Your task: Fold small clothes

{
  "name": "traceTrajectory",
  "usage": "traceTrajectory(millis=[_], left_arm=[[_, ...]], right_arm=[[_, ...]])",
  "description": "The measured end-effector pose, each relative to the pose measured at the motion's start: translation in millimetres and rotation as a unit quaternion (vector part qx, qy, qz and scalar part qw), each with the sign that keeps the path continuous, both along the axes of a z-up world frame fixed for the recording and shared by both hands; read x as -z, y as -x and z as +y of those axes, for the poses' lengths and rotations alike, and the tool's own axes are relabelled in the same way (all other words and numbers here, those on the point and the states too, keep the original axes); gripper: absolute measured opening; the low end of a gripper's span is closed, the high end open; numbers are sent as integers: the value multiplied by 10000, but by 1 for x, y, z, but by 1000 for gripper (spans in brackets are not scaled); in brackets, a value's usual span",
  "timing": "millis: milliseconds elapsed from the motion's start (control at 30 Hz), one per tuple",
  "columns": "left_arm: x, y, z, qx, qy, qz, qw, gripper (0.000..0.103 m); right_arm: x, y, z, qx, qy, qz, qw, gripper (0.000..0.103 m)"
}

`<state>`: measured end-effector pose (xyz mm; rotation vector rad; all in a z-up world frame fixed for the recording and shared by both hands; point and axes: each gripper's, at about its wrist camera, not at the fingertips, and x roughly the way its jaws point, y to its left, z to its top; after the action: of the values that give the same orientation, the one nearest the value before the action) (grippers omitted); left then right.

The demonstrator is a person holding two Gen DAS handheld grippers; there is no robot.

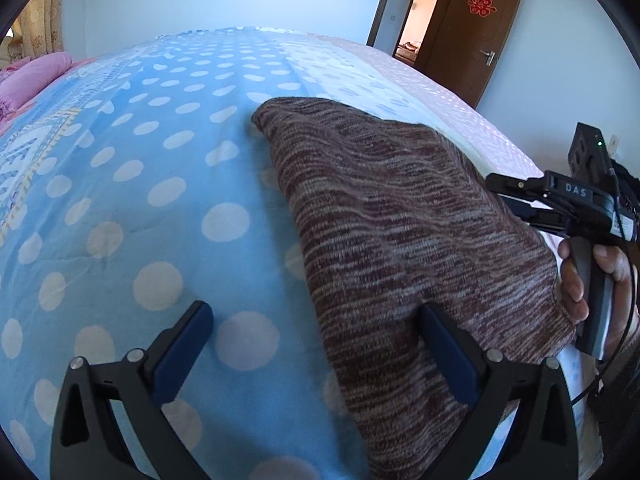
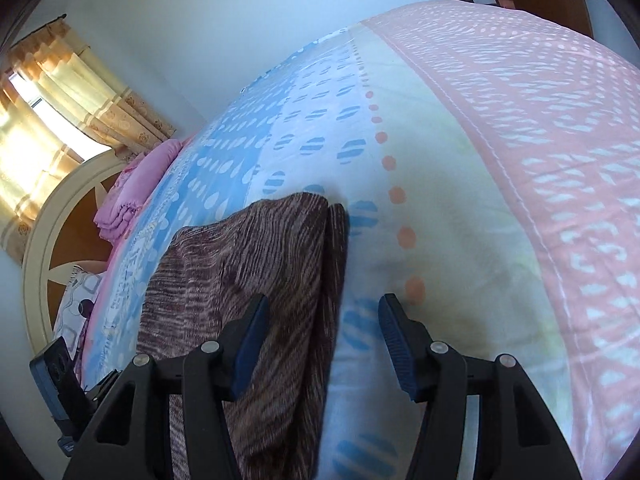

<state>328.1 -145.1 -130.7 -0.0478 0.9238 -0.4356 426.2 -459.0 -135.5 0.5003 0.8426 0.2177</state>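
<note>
A brown and grey striped knit garment [image 1: 400, 232] lies folded on the bed; it also shows in the right wrist view [image 2: 248, 264]. My left gripper [image 1: 316, 324] is open and empty, straddling the garment's left edge, its right finger over the cloth. My right gripper [image 2: 324, 320] is open and empty, straddling the garment's right edge, its left finger over the cloth. The right gripper also shows in the left wrist view [image 1: 520, 200], held by a hand at the garment's right side.
The bed cover [image 1: 140, 200] is blue with white dots, turning pink [image 2: 540, 160] toward the far side. Pink folded bedding [image 2: 136, 188] lies by the headboard [image 2: 48, 220]. A brown door [image 1: 476, 28] stands open behind the bed.
</note>
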Motion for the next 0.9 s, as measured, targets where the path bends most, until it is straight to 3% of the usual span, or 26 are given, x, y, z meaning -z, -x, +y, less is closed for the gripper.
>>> traceTrajectory(millis=[433, 467, 533, 700, 900], left_arm=[[2, 2, -1, 55, 94, -78, 9999, 103], [2, 2, -2, 70, 81, -82, 9999, 103], [2, 4, -4, 111, 60, -106, 9999, 103], [-1, 8, -9, 264, 27, -190, 9995, 92], [-2, 12, -16, 405, -87, -259, 9988, 86]], right_arm=[[7, -33, 10, -460, -322, -134, 9983, 58], [8, -34, 9, -456, -379, -160, 9981, 57], [11, -38, 10, -483, -471, -122, 9977, 33], [13, -38, 15, -501, -354, -120, 9980, 30], [14, -39, 17, -464, -272, -122, 9985, 30]])
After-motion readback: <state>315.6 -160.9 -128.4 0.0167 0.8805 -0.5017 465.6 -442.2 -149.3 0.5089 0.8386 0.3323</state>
